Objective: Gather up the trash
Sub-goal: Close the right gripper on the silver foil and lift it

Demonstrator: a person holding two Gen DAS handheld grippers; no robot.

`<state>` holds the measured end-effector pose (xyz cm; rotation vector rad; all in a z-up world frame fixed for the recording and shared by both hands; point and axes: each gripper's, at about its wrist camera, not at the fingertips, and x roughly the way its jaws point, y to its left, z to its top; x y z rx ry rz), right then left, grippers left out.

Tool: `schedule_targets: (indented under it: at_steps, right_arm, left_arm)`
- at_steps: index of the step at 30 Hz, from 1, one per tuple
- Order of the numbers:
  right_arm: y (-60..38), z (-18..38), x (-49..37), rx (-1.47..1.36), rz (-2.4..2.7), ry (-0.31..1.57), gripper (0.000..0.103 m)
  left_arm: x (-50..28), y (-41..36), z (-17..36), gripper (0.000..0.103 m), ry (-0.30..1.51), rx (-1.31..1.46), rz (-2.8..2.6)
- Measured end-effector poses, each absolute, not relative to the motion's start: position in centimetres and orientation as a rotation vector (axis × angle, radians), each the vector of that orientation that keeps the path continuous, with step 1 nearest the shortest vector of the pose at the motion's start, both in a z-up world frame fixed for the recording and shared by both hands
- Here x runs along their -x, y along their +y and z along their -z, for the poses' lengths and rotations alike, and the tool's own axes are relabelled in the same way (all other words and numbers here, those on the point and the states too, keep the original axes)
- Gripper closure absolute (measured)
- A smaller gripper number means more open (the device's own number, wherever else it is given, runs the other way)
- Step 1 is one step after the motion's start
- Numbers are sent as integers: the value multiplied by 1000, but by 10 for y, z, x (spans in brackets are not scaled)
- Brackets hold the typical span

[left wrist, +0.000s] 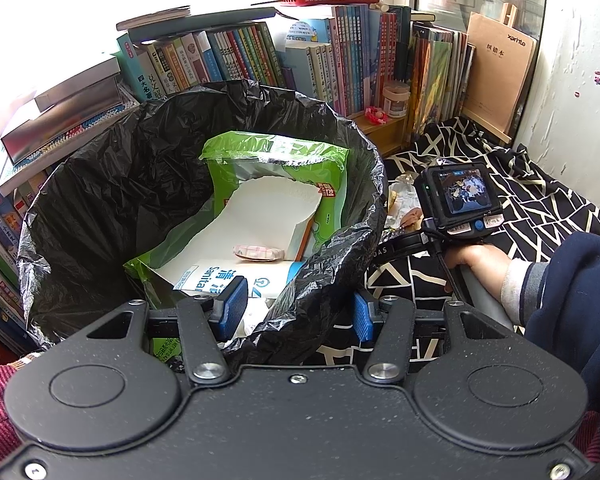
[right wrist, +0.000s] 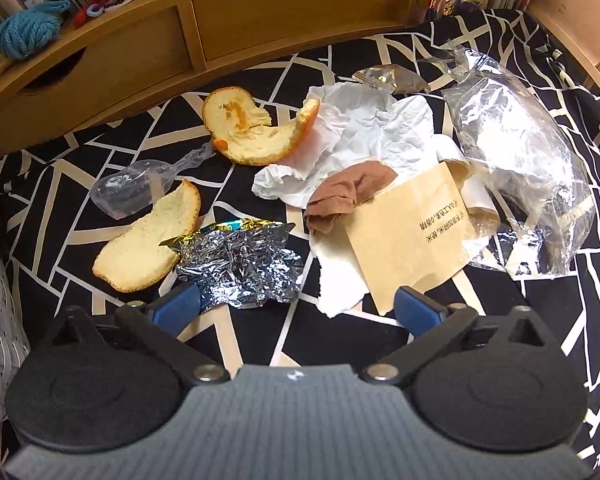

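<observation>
The left hand-held gripper (left wrist: 296, 314) is spread wide and holds nothing, one blue pad inside the bin (left wrist: 60, 208) and the other outside, so the rim of the black liner (left wrist: 320, 304) runs between its fingers. The bin stands at the table's left edge, against a row of books (left wrist: 236, 60). In it lie a green tissue pack (left wrist: 276, 160) with white paper showing through its torn face, a small pink wrapper (left wrist: 258, 252) on top of that, and a white-and-blue packet (left wrist: 236, 280) nearest the gripper. The right hand-held gripper (right wrist: 296, 306), held by a hand (left wrist: 472, 260) in a navy sleeve, is also released and empty, hovering low over the black-and-white cloth (right wrist: 100, 148) on the table. The trash lies spread there: two pieces of orange peel (right wrist: 256, 128), crumpled foil (right wrist: 240, 268) just ahead of the left finger, a clear wrapper (right wrist: 136, 192), white paper (right wrist: 364, 128), a brown envelope (right wrist: 412, 240) by the right finger, a brown sock (right wrist: 340, 196) and a big clear bag (right wrist: 516, 168).
</observation>
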<state>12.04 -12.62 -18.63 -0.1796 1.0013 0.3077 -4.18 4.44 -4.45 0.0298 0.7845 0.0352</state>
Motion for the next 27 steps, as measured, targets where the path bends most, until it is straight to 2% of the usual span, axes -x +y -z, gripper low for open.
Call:
schedule_targets:
  at_steps: [1, 6, 7, 8, 9, 10, 17, 18, 19, 21, 23, 25, 27]
  right_arm:
    - [-127, 185, -118, 171, -310, 986, 8]
    - [-130, 175, -107, 141, -367, 950, 48]
    - [-129, 174, -106, 146, -367, 948, 53]
    - [-129, 173, -106, 147, -368, 946, 65]
    - [-129, 171, -105, 139, -375, 943, 85]
    - [-130, 169, -104, 121, -388, 947, 91]
    - [-122, 152, -91, 151, -433, 893, 92]
    - [-121, 152, -91, 161, -427, 883, 79]
    - [-119, 151, -90, 177, -409, 863, 70]
    - [-115, 153, -92, 208, -407, 836, 37]
    - [-110, 157, -94, 242, -407, 800, 26]
    - [-103, 162, -98, 291, -395, 788, 24]
    - [-98, 168, -105, 320, -373, 800, 18]
  left_arm:
    - [42, 44, 45, 52, 784, -30, -35]
    - [41, 44, 45, 52, 785, -29, -33]
    - [41, 44, 44, 52, 785, -29, -33]
    - [41, 44, 45, 52, 785, -29, -32]
    - [41, 44, 45, 52, 785, -29, -32]
    - [41, 44, 44, 52, 785, -30, -32]
    - [40, 44, 44, 52, 788, -23, -32]
    - [40, 44, 44, 52, 789, -22, -32]
    - [41, 44, 44, 52, 790, -22, -32]
    - [41, 44, 44, 52, 791, -22, -31]
    - [41, 44, 44, 52, 791, -22, -32]
    - [41, 44, 44, 52, 791, -21, -32]
    - [41, 44, 44, 52, 791, -21, -32]
